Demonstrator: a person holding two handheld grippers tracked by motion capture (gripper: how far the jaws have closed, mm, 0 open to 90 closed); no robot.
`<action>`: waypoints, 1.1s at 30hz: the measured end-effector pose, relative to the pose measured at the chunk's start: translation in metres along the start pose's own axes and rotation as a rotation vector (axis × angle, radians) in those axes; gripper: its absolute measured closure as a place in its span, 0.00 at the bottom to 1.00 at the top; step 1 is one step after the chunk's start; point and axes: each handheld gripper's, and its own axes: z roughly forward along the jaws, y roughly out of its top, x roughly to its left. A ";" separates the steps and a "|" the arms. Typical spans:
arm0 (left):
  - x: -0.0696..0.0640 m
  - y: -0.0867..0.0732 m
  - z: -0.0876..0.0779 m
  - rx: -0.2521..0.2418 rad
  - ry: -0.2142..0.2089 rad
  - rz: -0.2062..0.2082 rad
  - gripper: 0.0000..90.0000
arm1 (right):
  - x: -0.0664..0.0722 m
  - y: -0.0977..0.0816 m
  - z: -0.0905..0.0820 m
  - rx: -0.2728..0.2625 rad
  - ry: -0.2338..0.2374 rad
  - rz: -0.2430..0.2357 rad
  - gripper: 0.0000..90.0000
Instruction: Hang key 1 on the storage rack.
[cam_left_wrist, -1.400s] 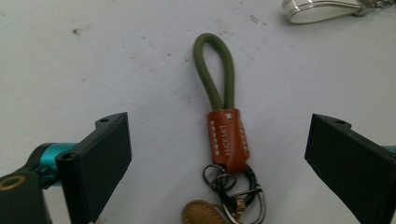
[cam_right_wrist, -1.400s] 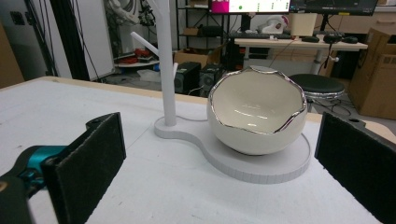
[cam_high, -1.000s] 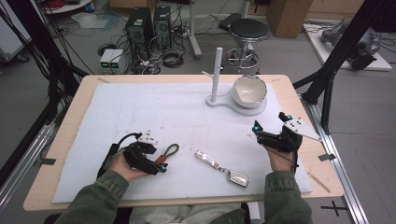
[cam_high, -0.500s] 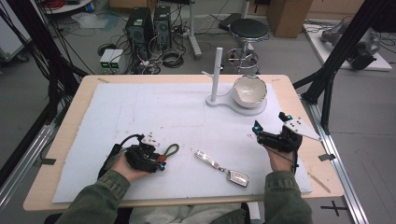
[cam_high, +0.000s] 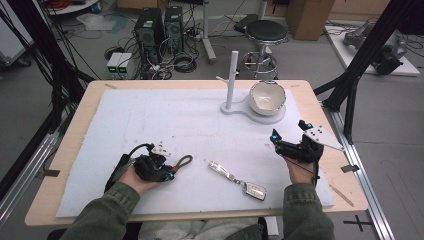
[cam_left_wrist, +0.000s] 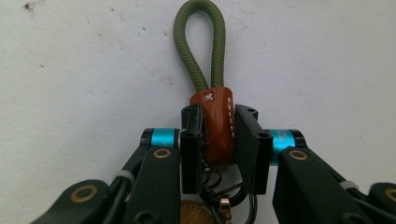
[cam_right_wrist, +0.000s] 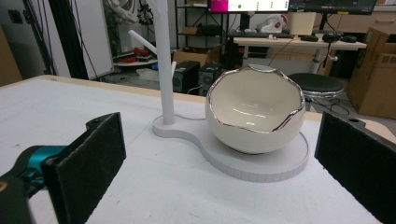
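While the left gripper (cam_left_wrist: 218, 135) has just been closing, its jaws now pinch the brown stitched leather tab (cam_left_wrist: 218, 126) of a keyring strap, pads pressed on both sides. Olive-green cord loop (cam_left_wrist: 200, 46) sticks straight out past the jaw tips, flat on the white foam mat (cam_high: 150, 115); long axis runs along the jaws, pointing toward table centre. Metal rings dangle behind the tab, inside the claw. Right gripper (cam_high: 276, 139) hovers with jaws wide apart, nothing between them, facing the white egg-shaped ceramic bowl (cam_right_wrist: 254, 112) on the white stand with upright post (cam_high: 231, 75). Silver metal key fob on a chain (cam_high: 237, 179) lies between both hands, nearer neither. Count: one strap, one fob, one bowl, one stand, two grippers.
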 end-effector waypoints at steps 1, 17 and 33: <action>0.000 0.000 0.000 -0.001 0.000 -0.001 0.82 | 0.000 0.000 0.000 0.000 0.000 0.000 0.01; 0.002 0.003 -0.006 -0.019 0.029 0.000 0.85 | -0.001 0.000 -0.001 -0.005 -0.003 0.010 0.01; 0.015 0.014 -0.032 -0.076 0.013 -0.053 0.85 | -0.001 0.000 0.000 -0.011 0.003 0.012 0.01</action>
